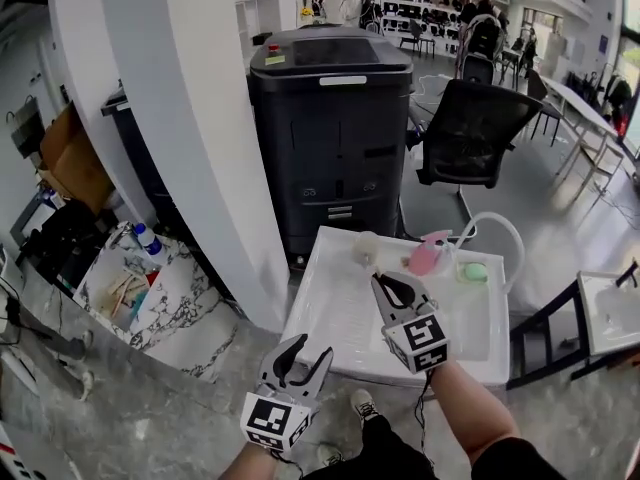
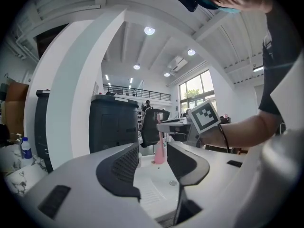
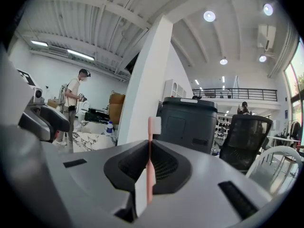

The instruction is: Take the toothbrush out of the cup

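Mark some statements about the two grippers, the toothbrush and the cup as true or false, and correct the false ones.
1. The jaws of the right gripper are shut on a pink toothbrush. True.
2. The left gripper holds the pink cup. False: its jaws are apart with nothing between them, and the cup stands on the white table, away from it.
3. The toothbrush stands inside the pink cup. False: it is clamped in the right gripper, and the right gripper view shows no cup around it.
4. A black office chair stands beyond the white table. True.
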A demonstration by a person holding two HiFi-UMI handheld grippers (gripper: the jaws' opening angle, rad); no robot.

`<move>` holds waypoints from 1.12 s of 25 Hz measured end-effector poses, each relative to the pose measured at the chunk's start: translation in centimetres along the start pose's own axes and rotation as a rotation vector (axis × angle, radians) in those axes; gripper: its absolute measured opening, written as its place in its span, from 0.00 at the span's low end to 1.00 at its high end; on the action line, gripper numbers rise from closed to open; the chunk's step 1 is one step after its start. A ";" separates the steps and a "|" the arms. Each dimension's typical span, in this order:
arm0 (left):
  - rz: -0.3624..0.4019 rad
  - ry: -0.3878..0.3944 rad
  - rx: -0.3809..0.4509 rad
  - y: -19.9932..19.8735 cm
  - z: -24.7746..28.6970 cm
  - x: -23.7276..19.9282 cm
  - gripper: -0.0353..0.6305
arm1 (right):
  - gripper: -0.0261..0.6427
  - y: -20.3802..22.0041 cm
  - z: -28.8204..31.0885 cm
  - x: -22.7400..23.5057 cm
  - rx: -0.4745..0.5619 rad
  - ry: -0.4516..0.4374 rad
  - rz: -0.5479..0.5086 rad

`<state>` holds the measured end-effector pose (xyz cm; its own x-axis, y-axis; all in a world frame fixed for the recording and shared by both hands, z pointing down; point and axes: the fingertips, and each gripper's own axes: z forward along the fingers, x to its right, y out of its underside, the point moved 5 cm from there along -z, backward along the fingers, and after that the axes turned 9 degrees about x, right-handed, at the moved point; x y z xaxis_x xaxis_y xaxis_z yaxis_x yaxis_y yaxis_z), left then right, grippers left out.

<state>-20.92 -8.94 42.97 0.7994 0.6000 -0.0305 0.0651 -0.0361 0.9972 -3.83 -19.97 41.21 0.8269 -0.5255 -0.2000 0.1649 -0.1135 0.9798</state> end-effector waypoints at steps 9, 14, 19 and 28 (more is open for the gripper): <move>-0.039 0.048 -0.018 1.1 -5.0 3.1 0.34 | 0.08 -0.4 -8.4 -2.9 -0.002 0.082 0.045; -0.060 0.069 -0.018 1.0 -5.7 5.1 0.31 | 0.08 -1.0 -12.2 -3.0 -0.014 0.109 0.058; -0.058 0.062 0.004 0.5 -5.4 7.3 0.15 | 0.08 -1.7 -15.6 -2.4 -0.005 0.117 0.058; -0.055 -0.023 0.005 0.2 -4.8 14.7 0.08 | 0.08 -1.8 -23.5 0.1 0.047 0.083 0.134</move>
<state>-11.99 3.66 43.03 0.8082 0.5825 -0.0866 0.1121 -0.0079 0.9937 8.56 -0.03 39.55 0.8817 -0.4674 -0.0641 0.0260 -0.0874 0.9958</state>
